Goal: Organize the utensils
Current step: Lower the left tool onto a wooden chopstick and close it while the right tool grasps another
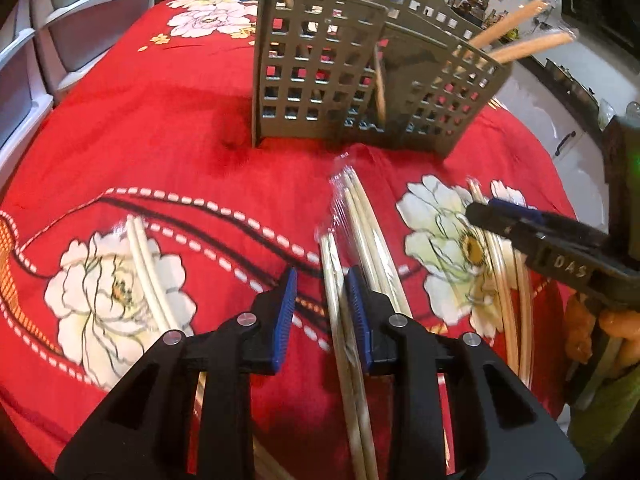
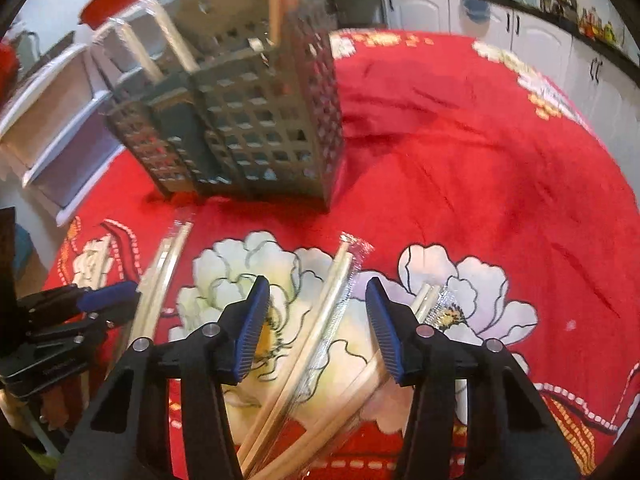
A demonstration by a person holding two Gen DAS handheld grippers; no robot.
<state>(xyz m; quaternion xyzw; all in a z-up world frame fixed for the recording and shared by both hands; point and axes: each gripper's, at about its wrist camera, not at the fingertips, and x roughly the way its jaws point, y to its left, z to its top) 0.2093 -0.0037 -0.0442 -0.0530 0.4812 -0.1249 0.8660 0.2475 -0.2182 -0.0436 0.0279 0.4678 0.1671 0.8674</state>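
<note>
A grey perforated utensil caddy (image 1: 320,72) (image 2: 248,128) stands on the red floral cloth, with wrapped chopsticks (image 1: 516,20) leaning out of its compartments. Several wrapped chopstick pairs lie on the cloth in front of it. My left gripper (image 1: 320,300) is open around one pair (image 1: 332,264), which lies close to the right pad; a second pair (image 1: 360,208) lies just beyond it. My right gripper (image 2: 316,292) is open over another pair (image 2: 332,292) that runs between its jaws untouched. A further pair (image 2: 424,300) lies behind its right finger. Each gripper shows in the other's view (image 1: 500,216) (image 2: 112,292).
A lone chopstick pair (image 1: 140,260) lies on a white flower at the left. White plastic drawer units (image 1: 24,60) (image 2: 60,120) stand beside the table, and white kitchen cabinets (image 2: 540,36) stand behind it. A hand (image 1: 616,328) holds the right gripper. Bare red cloth (image 2: 480,140) stretches right of the caddy.
</note>
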